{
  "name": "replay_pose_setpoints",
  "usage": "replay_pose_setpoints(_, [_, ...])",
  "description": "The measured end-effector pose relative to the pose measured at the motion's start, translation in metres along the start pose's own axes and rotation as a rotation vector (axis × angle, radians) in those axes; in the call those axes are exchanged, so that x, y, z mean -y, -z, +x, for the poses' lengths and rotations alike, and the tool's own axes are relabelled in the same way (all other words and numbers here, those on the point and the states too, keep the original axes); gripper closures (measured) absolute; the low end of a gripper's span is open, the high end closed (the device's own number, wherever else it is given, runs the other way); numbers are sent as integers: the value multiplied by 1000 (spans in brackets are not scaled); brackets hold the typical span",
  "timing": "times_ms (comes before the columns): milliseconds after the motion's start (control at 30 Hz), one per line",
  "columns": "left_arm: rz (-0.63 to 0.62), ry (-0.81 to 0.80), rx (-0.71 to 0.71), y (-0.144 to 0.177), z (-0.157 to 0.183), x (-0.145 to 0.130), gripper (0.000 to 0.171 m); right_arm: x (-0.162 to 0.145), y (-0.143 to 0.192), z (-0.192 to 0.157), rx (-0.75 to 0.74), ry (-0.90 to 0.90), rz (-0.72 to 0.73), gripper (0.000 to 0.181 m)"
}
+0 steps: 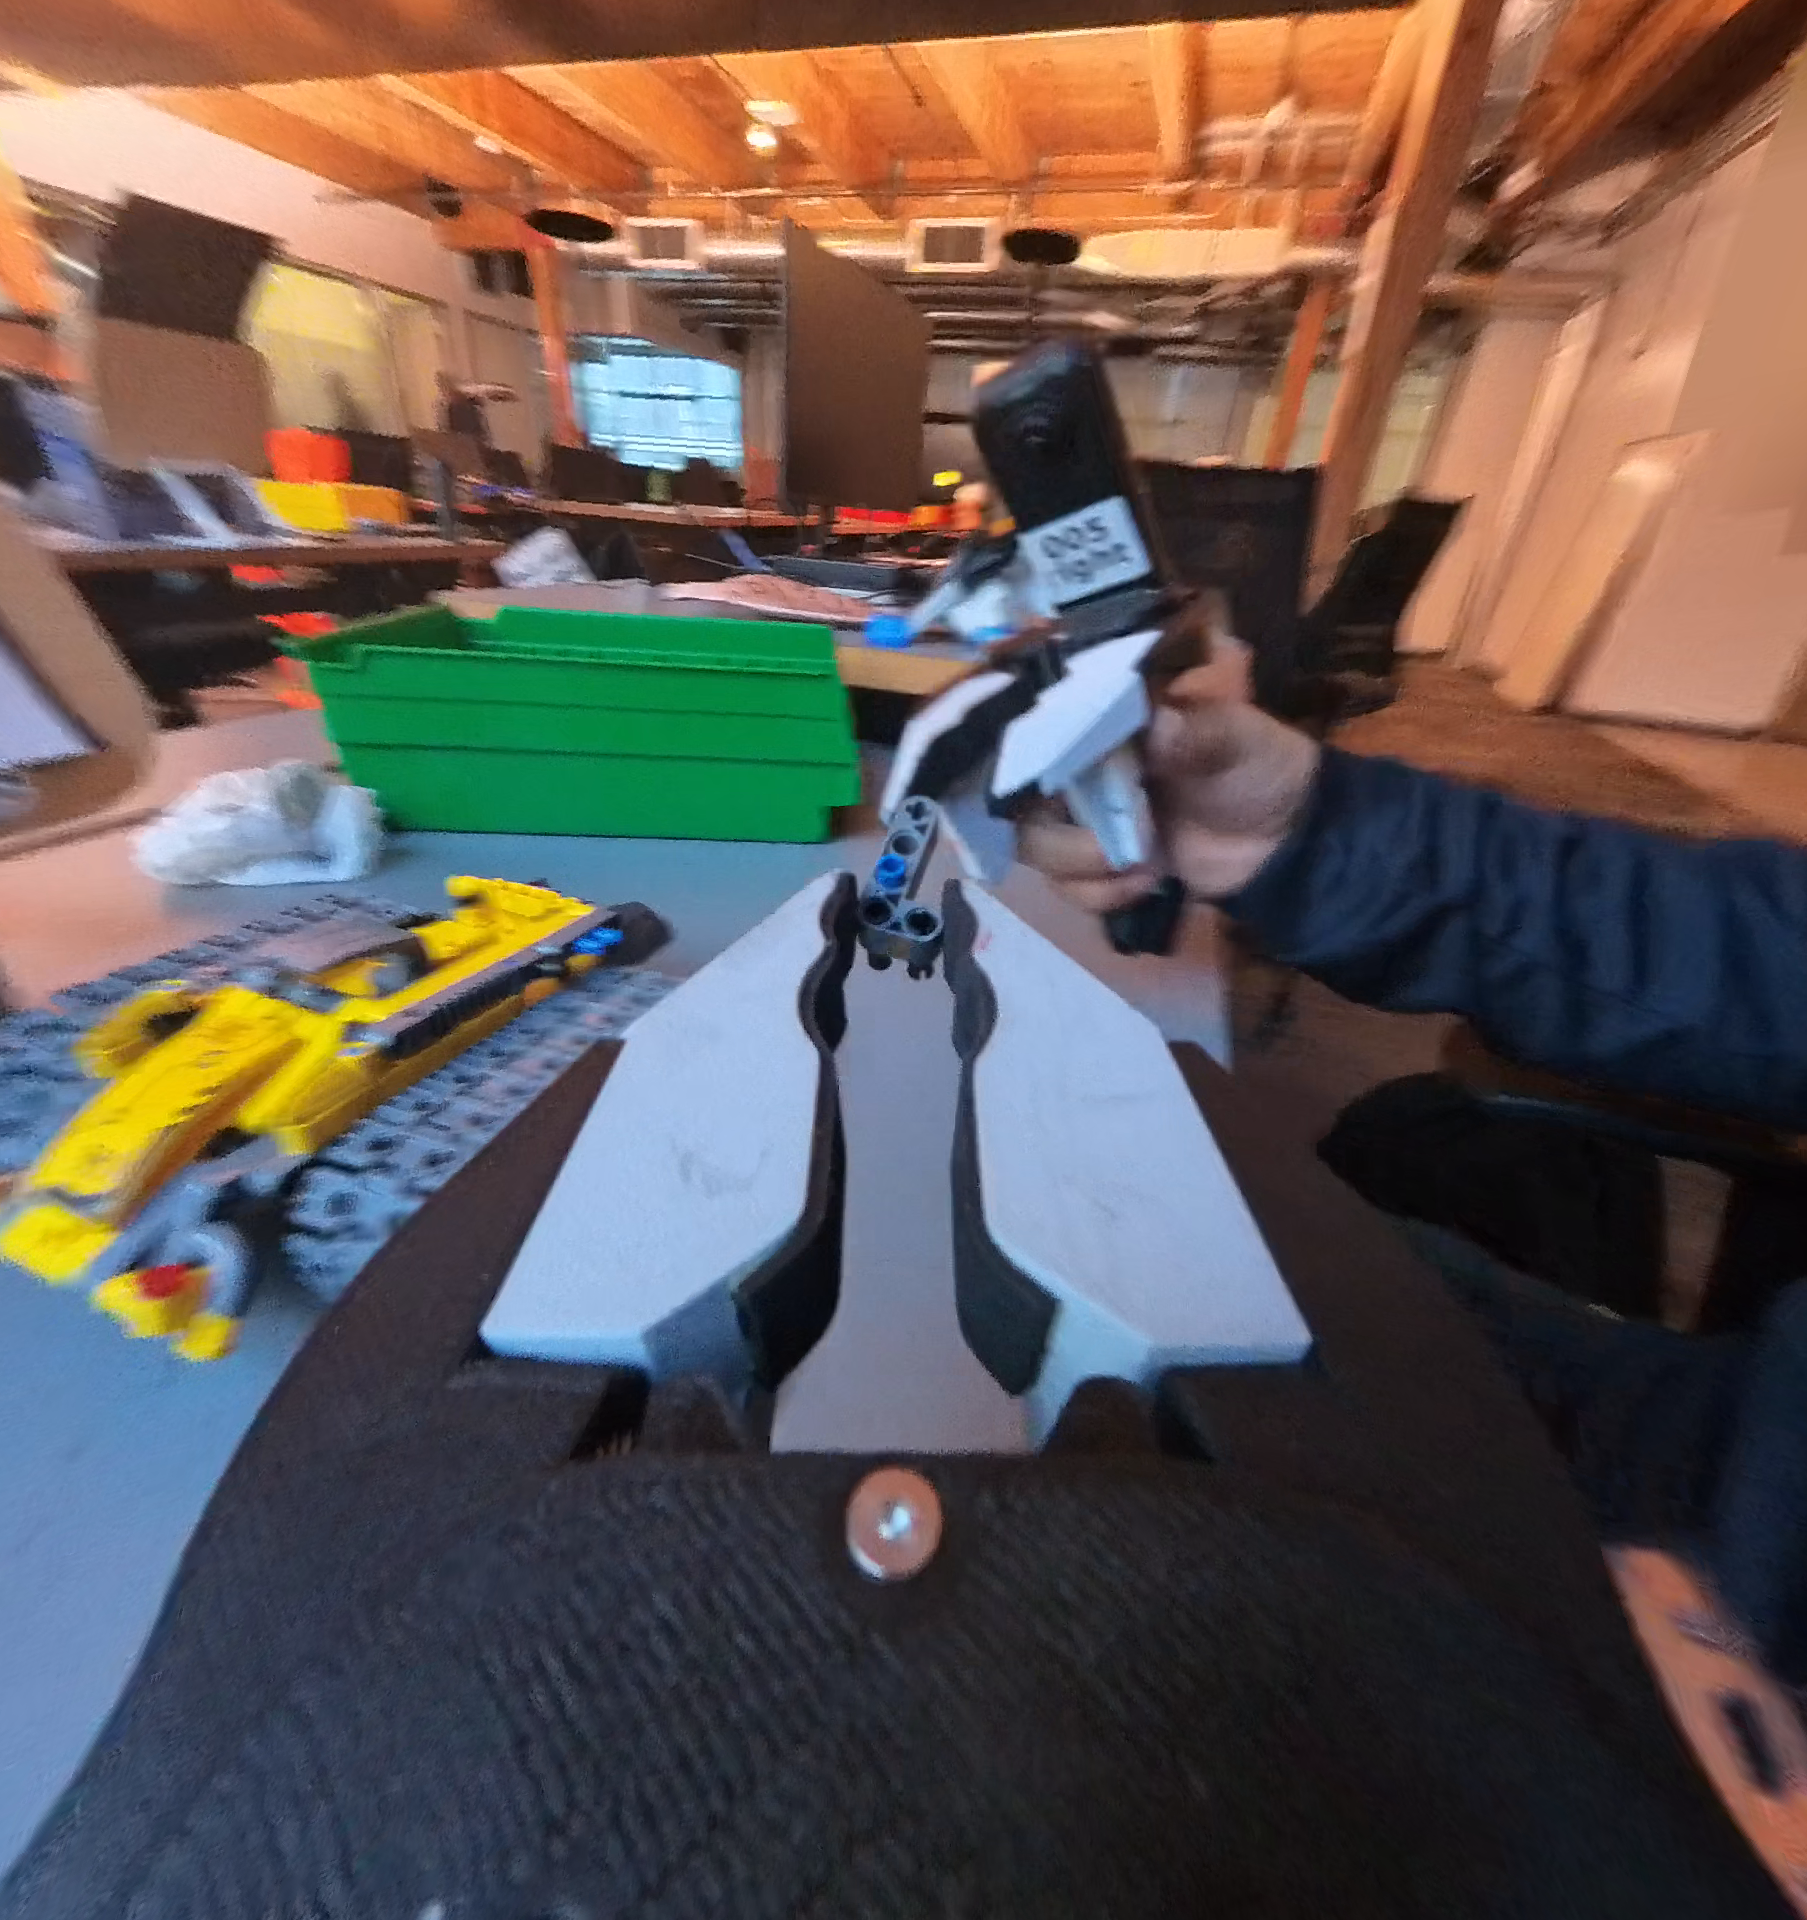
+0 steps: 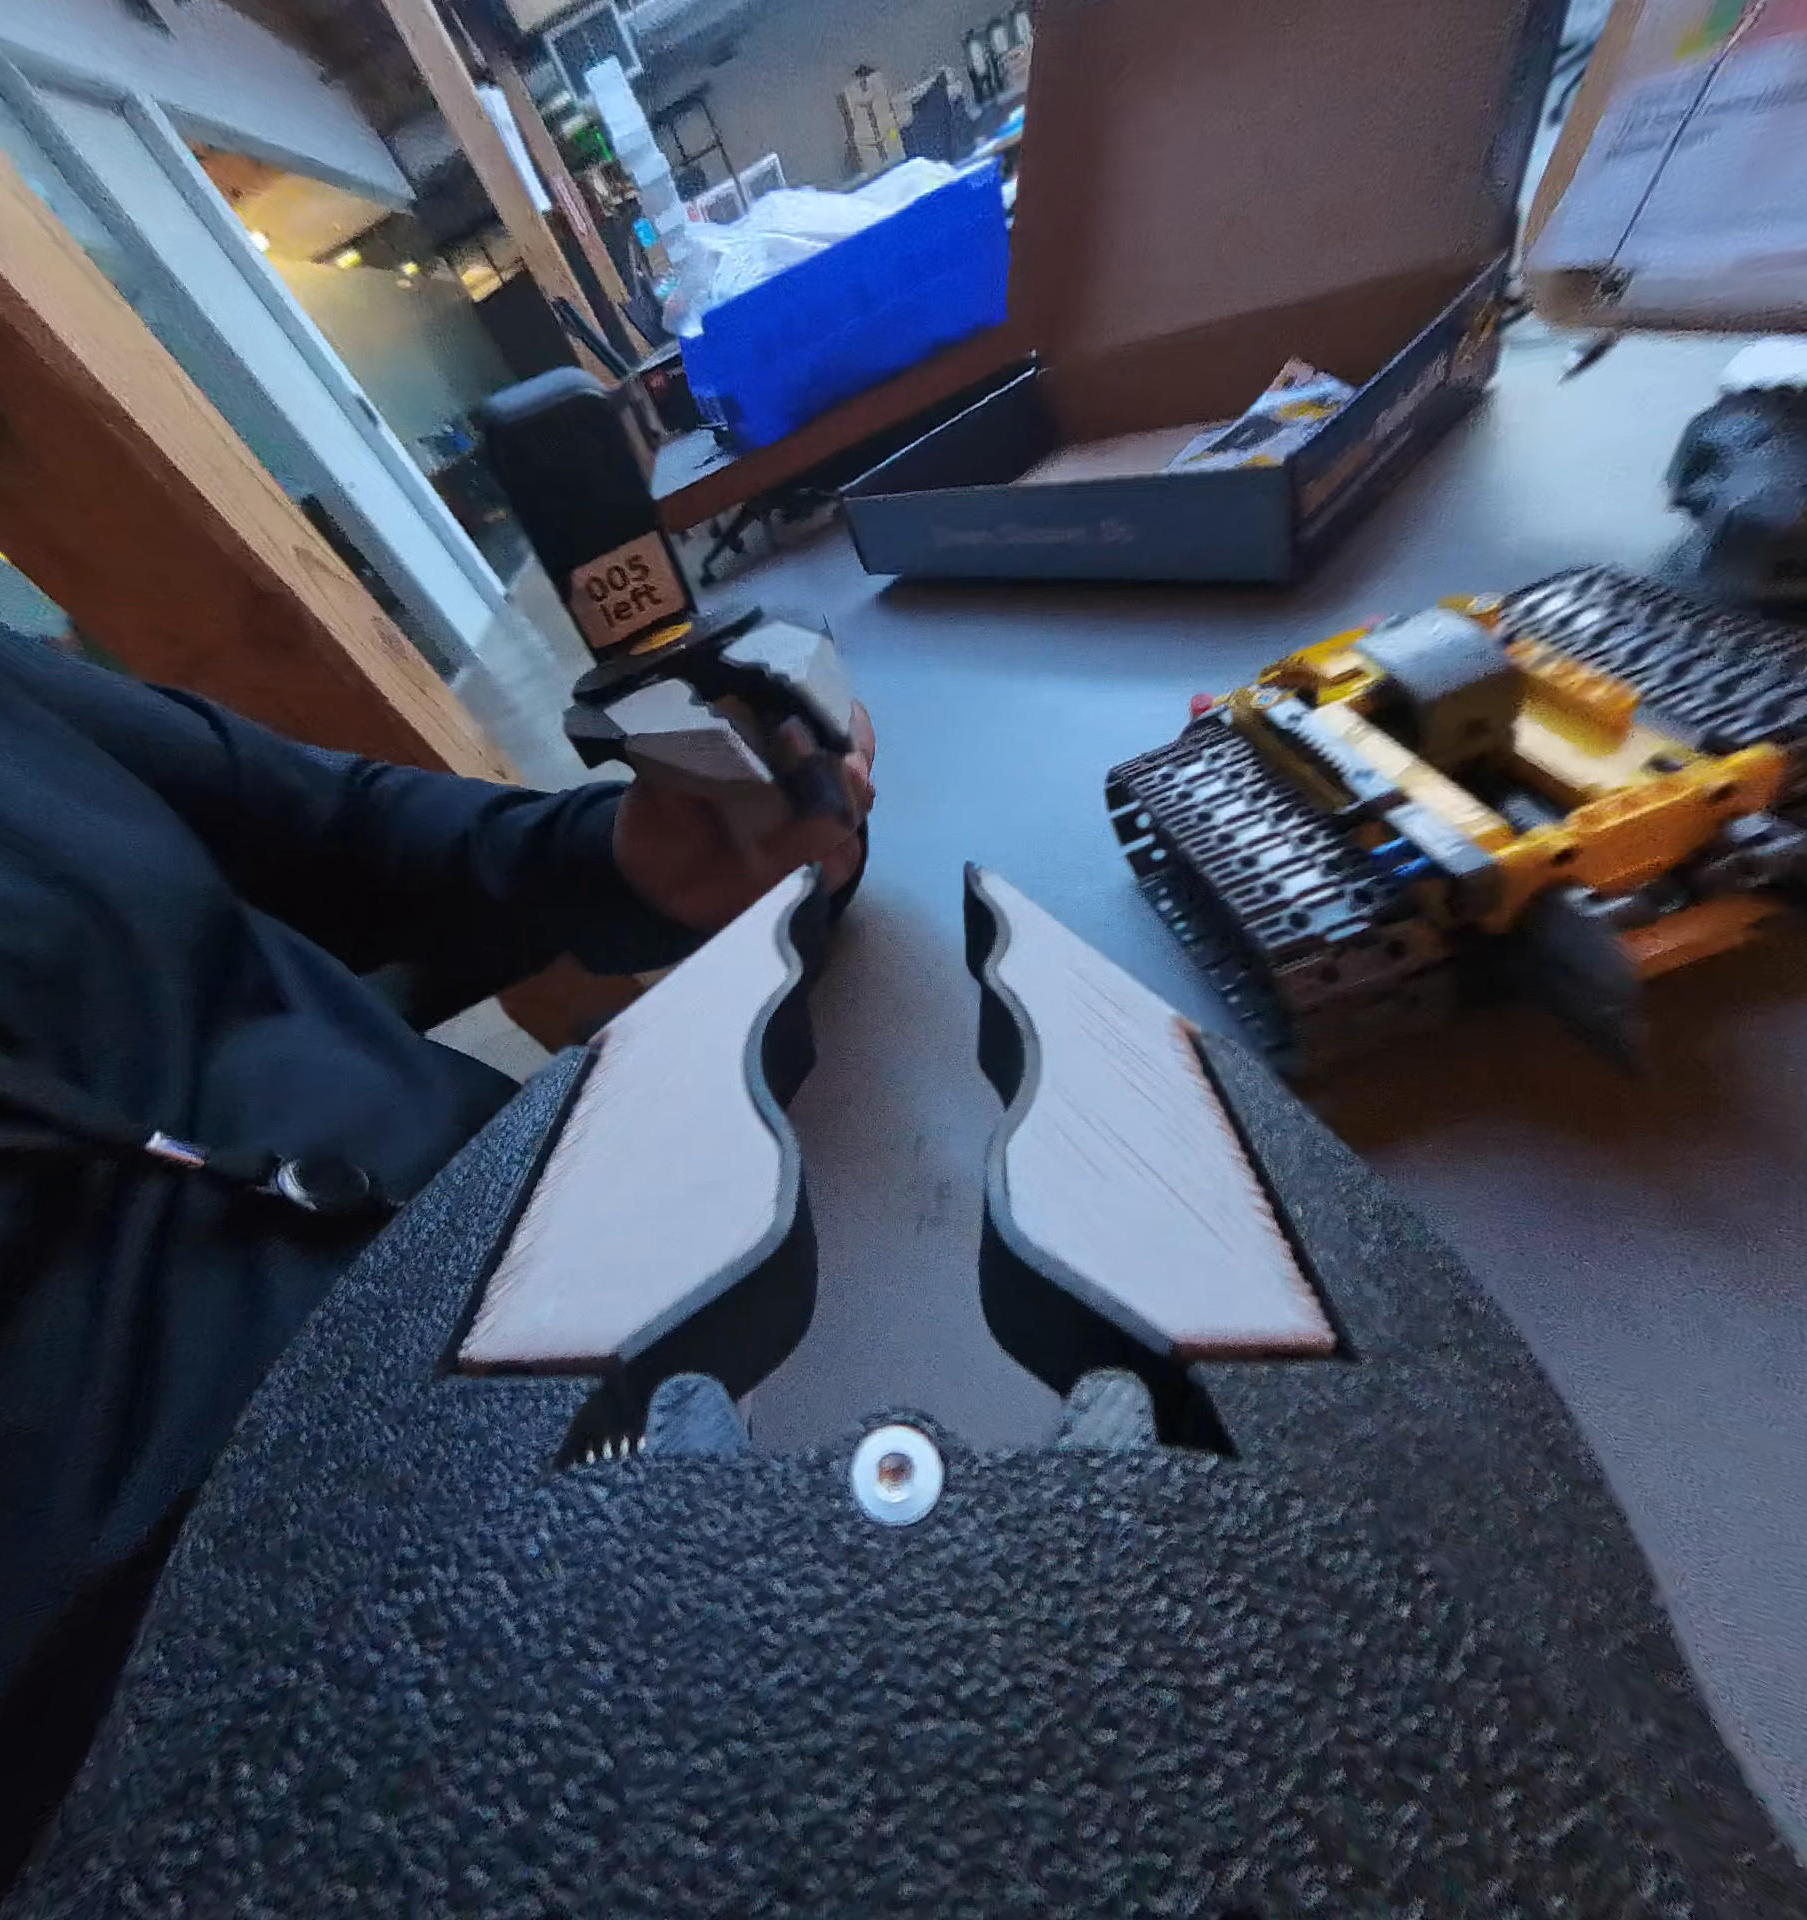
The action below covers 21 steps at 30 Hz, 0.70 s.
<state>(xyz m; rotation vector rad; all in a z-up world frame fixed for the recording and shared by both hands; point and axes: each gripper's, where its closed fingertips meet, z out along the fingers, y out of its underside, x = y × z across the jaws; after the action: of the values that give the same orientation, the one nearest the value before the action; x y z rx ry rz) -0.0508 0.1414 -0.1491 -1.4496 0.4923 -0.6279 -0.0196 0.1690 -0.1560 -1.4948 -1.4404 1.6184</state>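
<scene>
- The left gripper [image 1: 891,914] is clamped on a small dark grey beam piece [image 1: 899,883] with round holes and a blue pin in it. The piece sits between the very tips and sticks up and forward past them.
- Just beyond the piece, to the right of these jaws, hangs the other gripper, held in a hand [image 1: 1226,790] with a dark blue sleeve. Its fingers point down toward the piece; whether they touch it cannot be told.
- Left of the left jaws, on the grey table [image 1: 68,1455], lies a yellow tracked toy vehicle [image 1: 286,1049] on grey tread links.
- Farther ahead and left stands a green bin [image 1: 587,727], with a crumpled white bag [image 1: 265,826] beside it.
- The right gripper [image 2: 894,894] stands parted, with nothing between its fingers and bare table below.
- Just left of its left fingertip is a hand [image 2: 733,831] holding the left tool.
- To the right of the right jaws sits the yellow vehicle [image 2: 1481,790]; ahead lies an open cardboard box [image 2: 1169,499].
</scene>
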Motion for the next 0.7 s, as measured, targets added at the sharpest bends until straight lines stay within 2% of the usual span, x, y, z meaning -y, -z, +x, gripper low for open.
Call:
replay_pose_setpoints(67, [1, -122, 111, 3, -9, 1, 158, -4, -9, 1, 12, -45, 47, 157])
replay_pose_setpoints(100, [0, -150, 116, 3, -7, 1, 158, -5, -12, -3, 36, -55, 64, 158])
replay_pose_setpoints(167, [-24, -170, 77, -1, 1, -3, 158, -7, -19, -10, 57, -36, 58, 156])
replay_pose_setpoints(267, [-33, -177, 31, -5, 8, -5, 158, -12, -26, -7, 9, 23, 24, 155])
replay_pose_setpoints(467, [-45, -169, -13, -6, 14, -7, 158, 1, -21, -27, 127, 9, 110, 156])
replay_pose_setpoints(700, [-62, -176, -69, -9, 24, -11, 158, -4, -21, -30, 118, 23, 52, 157])
